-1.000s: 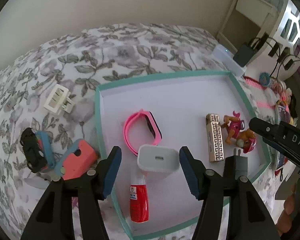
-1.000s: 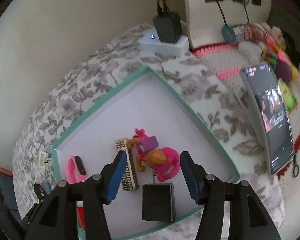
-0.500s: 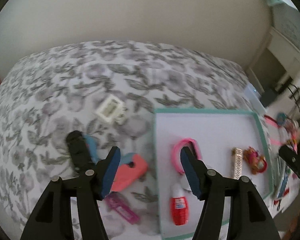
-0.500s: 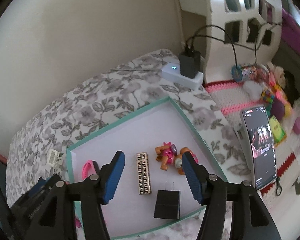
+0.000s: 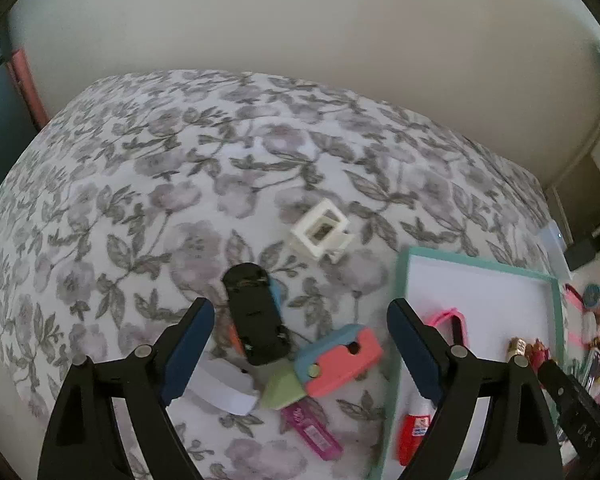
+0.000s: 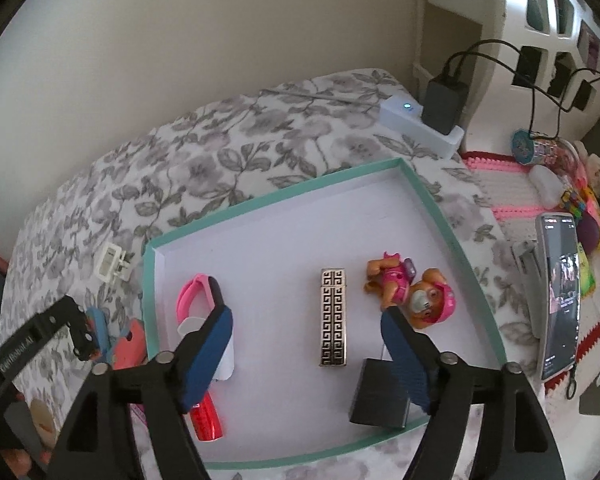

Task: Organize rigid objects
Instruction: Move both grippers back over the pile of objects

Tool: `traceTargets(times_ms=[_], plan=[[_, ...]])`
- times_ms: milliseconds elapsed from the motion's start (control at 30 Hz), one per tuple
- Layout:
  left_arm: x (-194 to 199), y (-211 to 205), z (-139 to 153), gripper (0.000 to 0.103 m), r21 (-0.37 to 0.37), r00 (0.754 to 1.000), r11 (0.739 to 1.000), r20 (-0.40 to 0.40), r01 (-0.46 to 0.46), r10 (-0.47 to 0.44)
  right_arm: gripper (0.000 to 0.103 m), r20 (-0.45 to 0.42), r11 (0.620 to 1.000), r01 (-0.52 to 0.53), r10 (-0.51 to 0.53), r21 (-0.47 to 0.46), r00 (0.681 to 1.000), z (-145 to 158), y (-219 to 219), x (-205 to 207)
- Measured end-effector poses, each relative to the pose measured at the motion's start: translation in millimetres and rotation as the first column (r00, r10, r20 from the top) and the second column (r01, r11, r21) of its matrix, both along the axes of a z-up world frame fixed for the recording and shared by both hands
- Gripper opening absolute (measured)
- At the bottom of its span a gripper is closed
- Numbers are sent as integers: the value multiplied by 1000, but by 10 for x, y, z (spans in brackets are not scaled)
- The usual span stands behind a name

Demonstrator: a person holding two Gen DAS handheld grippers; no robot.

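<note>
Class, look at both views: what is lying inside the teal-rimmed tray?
Pink wristband, patterned gold bar, pup figurine, black charger, red bottle; a white item's shape is hidden behind the right gripper.

the bed cover is white with a grey-mauve flower and leaf print. the tray has a teal rim and a plain white floor. inside it there's a pink band, a gold bar with a black greek-key pattern, a pup figure in pink and orange, a black charger and a red bottle. out on the cover: a black toy car, a coral and blue block, a white clip and a magenta strip. both hand-held grippers are black with blue pads
</note>
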State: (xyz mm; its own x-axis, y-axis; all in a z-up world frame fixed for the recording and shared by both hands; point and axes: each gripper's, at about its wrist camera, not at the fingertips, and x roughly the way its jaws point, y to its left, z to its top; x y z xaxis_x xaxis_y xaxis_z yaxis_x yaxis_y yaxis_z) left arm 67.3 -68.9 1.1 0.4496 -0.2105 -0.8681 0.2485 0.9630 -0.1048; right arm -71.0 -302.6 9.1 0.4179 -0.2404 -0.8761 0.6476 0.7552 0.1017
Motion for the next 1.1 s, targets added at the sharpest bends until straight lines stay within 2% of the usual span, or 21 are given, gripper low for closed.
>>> traceTargets(times_ms=[33,167,333,467,733,867,1100], plan=[[14,35,2,89,0,1000,1000,1,-10,10,81,2,1000,-7,7,2,1000,-6,12,11],[83,150,-10,89,0,999,999,-1,-39,39,99,10,1000,-23,23,3,1000,-23,61,51],[143,260,-12,89,31,997,997,18,-76,75,103,8,1000,-25,25,4,1000,-53,90,74],[170,342,18,89,26,994,995,50,-95,93,103,6,1000,-16,16,14,1000,-85,83,73],[244,459,9,89,1,992,993,37,-118,118,103,-13,1000,-30,30,-4,999,-101,132,123],[298,625,7,89,8,985,985,41,-171,171,103,-24,999,-53,53,-10,998,-125,222,182],[416,1061,-10,89,-16,960,962,50,-274,274,103,-6,991,-123,124,43,992,-172,537,381]])
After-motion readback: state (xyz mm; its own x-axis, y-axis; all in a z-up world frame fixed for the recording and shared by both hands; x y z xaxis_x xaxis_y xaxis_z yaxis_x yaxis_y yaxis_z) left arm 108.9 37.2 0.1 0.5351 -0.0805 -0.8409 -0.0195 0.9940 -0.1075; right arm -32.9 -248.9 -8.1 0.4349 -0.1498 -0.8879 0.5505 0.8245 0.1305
